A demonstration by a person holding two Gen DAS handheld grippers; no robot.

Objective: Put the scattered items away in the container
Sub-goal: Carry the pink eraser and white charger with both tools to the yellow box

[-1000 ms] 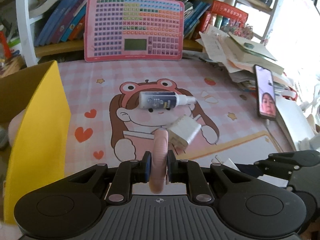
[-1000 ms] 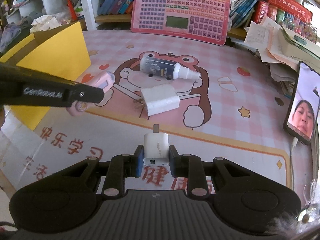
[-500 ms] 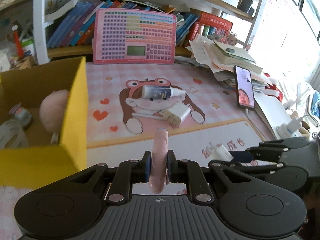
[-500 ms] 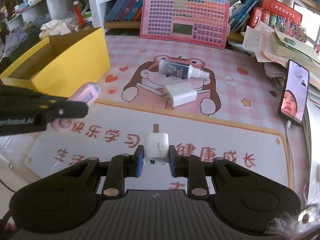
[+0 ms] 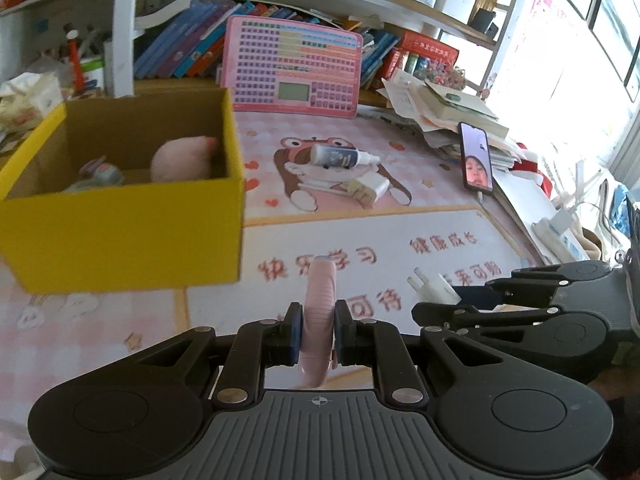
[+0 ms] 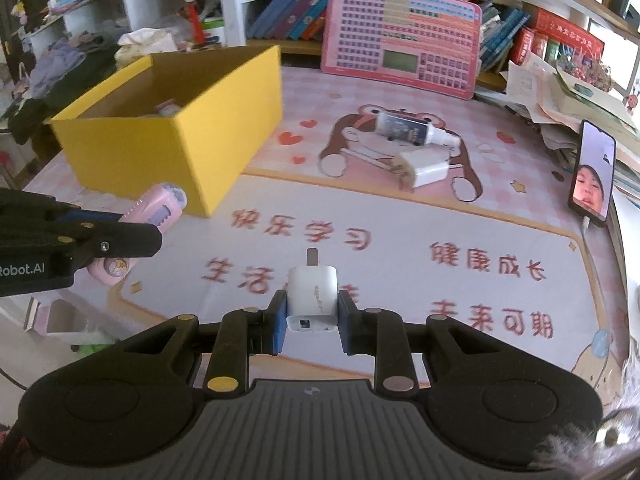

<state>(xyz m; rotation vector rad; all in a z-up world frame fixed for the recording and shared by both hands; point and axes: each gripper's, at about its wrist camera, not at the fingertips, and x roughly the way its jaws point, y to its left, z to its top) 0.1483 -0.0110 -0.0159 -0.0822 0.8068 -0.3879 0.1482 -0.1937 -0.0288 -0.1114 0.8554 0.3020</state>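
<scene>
Left wrist view: the left gripper (image 5: pixel 316 334) is clenching a pink oval gadget (image 5: pixel 318 312) edge-on between its pads, the gadget's far end sticking out ahead of the jaws.
Right wrist view: the right gripper (image 6: pixel 312 318) is grasping a small white charger (image 6: pixel 312 300), prong end pointing away from the tool.
Change over the last second: both tools are pulling back and rising slightly from the cartoon mat (image 6: pixel 400 248); the yellow cardboard box (image 5: pixel 120 224), earlier only a wall at the frame edge, is now showing its open top ahead and to the left of the left gripper.
Box contents: a pink plush item (image 5: pixel 182 160) and a small pastel toy (image 5: pixel 102 170) are already lying inside.
Items remaining: a spray bottle (image 6: pixel 412 130) and a larger white plug adapter (image 6: pixel 424 168) are lying touching, well ahead of the right gripper.
Task meaning: both loads are travelling toward the box; release is not yet done, and two items are awaiting pickup.
</scene>
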